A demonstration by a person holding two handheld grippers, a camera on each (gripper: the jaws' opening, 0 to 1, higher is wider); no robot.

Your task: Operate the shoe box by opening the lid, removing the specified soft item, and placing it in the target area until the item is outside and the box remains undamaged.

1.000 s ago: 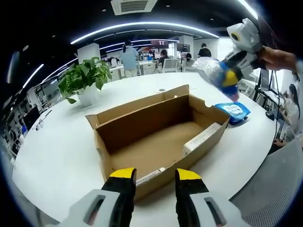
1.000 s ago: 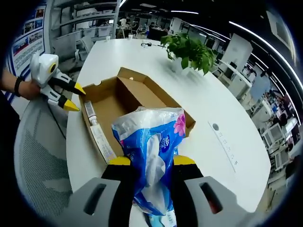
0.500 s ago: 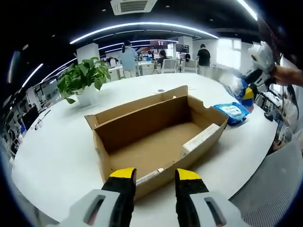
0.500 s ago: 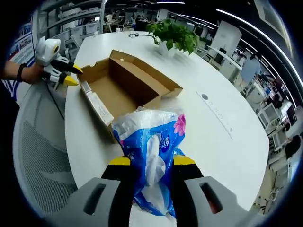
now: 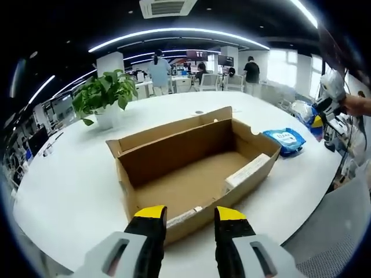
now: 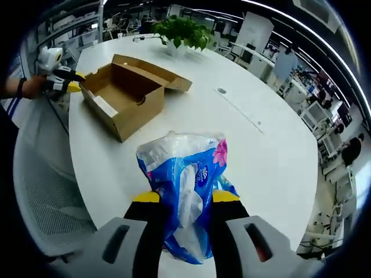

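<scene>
Your right gripper [image 6: 185, 200] is clamped on a blue-and-white tissue pack [image 6: 184, 197] bearing a pink flower print, held above the white worktop [image 6: 220, 150], well apart from the shoe box [image 6: 124, 92]. The box stands open on the worktop, its lid [image 6: 155, 70] folded back on the far side, with a white strip [image 6: 105, 106] lying inside along one wall. Beyond the box in the right gripper view, your left gripper [image 6: 74, 81] sits just beside the box's end wall, and a potted plant [image 6: 182, 32] stands farther back. In the left gripper view, your left gripper [image 5: 186, 215] has its yellow-tipped jaws parted and holding nothing, just short of the box's near wall [image 5: 197, 217]. Past the box, a second blue pack [image 5: 284, 139] lies flat on the worktop. Farther off at the right edge, your right gripper [image 5: 317, 119] holds the tissue pack [image 5: 306, 111] beyond the lying pack.
</scene>
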